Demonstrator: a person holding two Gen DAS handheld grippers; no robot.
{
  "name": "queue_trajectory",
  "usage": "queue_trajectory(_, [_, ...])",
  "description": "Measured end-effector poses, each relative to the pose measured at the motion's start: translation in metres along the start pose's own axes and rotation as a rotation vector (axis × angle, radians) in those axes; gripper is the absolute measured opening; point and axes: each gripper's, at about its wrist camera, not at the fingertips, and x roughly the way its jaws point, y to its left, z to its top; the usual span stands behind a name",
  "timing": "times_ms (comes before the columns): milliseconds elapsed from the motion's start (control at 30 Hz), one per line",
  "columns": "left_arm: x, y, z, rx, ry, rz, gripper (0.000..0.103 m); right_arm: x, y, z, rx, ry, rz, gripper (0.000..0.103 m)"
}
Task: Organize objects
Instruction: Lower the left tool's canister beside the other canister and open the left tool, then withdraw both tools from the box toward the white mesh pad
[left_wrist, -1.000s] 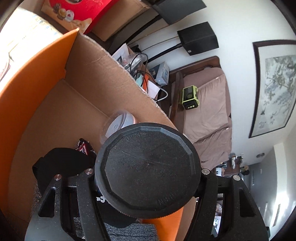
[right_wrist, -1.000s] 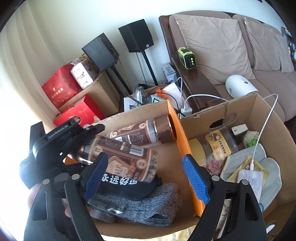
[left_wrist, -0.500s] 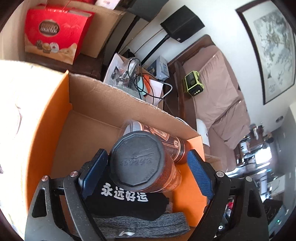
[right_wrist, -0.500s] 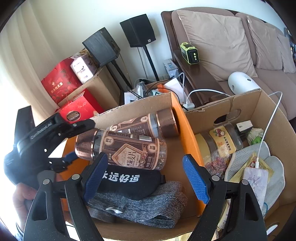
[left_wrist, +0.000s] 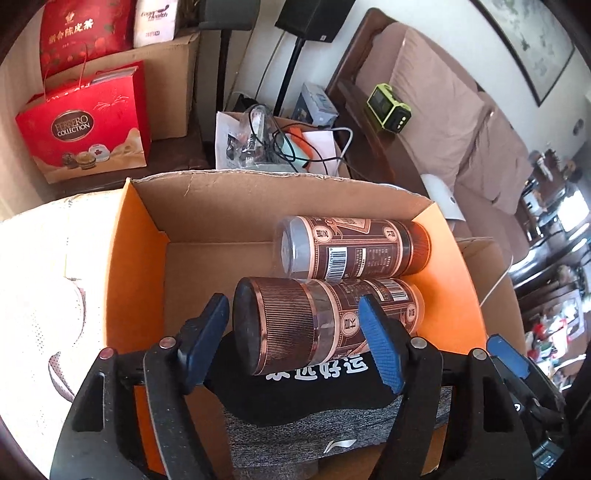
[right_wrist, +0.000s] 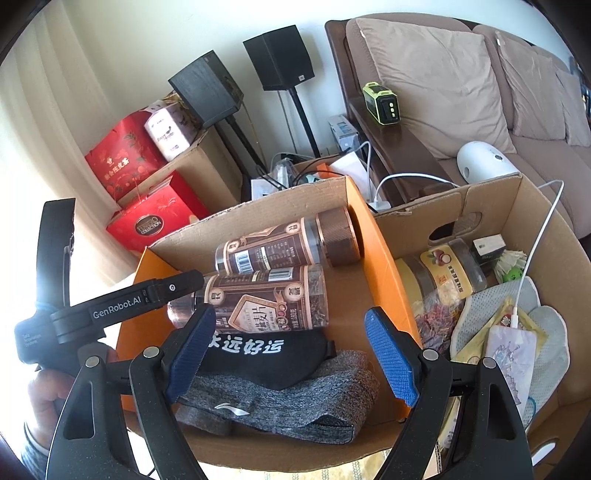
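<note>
Two brown jars with copper lids lie side by side in the orange-lined cardboard box (left_wrist: 136, 258). The far jar (left_wrist: 354, 251) rests against the back wall. The near jar (left_wrist: 314, 325) lies partly on a black eye mask (left_wrist: 317, 391) printed with white characters, which lies over a grey headband (left_wrist: 332, 435). My left gripper (left_wrist: 293, 343) hovers just above the near jar's lid end. Its jaws are closing and line up along the jar, and the pads do not press on it. My right gripper (right_wrist: 291, 350) stands open over the eye mask (right_wrist: 258, 347), holding nothing.
A second cardboard box (right_wrist: 535, 206) on the right holds a yellow-lidded jar (right_wrist: 443, 280), pouches and a white cable. Behind stand red gift bags (left_wrist: 81, 125), speakers on stands (right_wrist: 277, 59), a cable-filled box and a brown sofa (right_wrist: 443, 74). A white cloth (left_wrist: 37, 314) lies at the left.
The left gripper let go of the jar, which now lies in the box beside the other one. That gripper rolled, rose, and its jaws widened, then narrowed. The right gripper stayed put.
</note>
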Motion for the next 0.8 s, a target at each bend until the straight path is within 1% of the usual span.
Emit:
queue_trajectory(33, [0.003,-0.002,0.0,0.013,0.015,0.001,0.046,0.001,0.0,-0.001,0.004,0.002,0.001,0.085])
queue_trajectory(67, [0.008,-0.002,0.001,0.02,0.028,0.014,0.041,0.002,-0.001,-0.002,0.008,0.006,0.0,0.085])
queue_trajectory(100, [0.012,-0.004,0.002,0.023,0.03,0.013,0.039,0.002,-0.003,-0.002,0.012,0.01,0.001,0.085])
queue_trajectory(200, [0.017,-0.008,-0.001,0.007,0.032,-0.02,0.039,0.003,-0.005,-0.003,0.015,0.019,-0.004,0.085])
queue_trajectory(300, [0.024,-0.018,-0.003,0.013,0.034,-0.047,0.039,0.004,-0.005,-0.002,0.002,0.017,-0.02,0.085])
queue_trajectory(367, [0.032,-0.022,-0.004,0.002,0.055,-0.083,0.04,0.005,-0.005,-0.003,0.0,0.019,-0.028,0.085])
queue_trajectory(400, [0.036,-0.023,-0.004,-0.007,0.069,-0.081,0.043,0.006,-0.005,-0.002,0.0,0.02,-0.03,0.085])
queue_trajectory(500, [0.034,-0.023,-0.005,-0.008,0.069,-0.09,0.043,0.008,-0.004,-0.003,-0.011,0.025,-0.041,0.085])
queue_trajectory(567, [0.028,-0.018,-0.005,-0.005,0.064,-0.09,0.049,0.008,-0.001,-0.003,-0.026,0.024,-0.049,0.085])
queue_trajectory(633, [0.015,-0.011,-0.004,0.002,0.029,-0.07,0.062,0.009,0.002,-0.003,-0.041,0.027,-0.051,0.085])
queue_trajectory(667, [0.008,-0.008,-0.004,0.007,0.008,-0.065,0.065,0.01,0.003,-0.003,-0.045,0.027,-0.053,0.085])
queue_trajectory(733, [-0.008,-0.001,-0.005,0.023,-0.033,-0.05,0.078,0.01,0.008,-0.004,-0.056,0.022,-0.055,0.085])
queue_trajectory(767, [-0.017,0.002,-0.005,0.035,-0.052,-0.037,0.081,0.01,0.011,-0.004,-0.065,0.017,-0.06,0.085])
queue_trajectory(800, [-0.025,0.005,-0.006,0.052,-0.07,-0.021,0.085,0.011,0.014,-0.004,-0.076,0.014,-0.066,0.085])
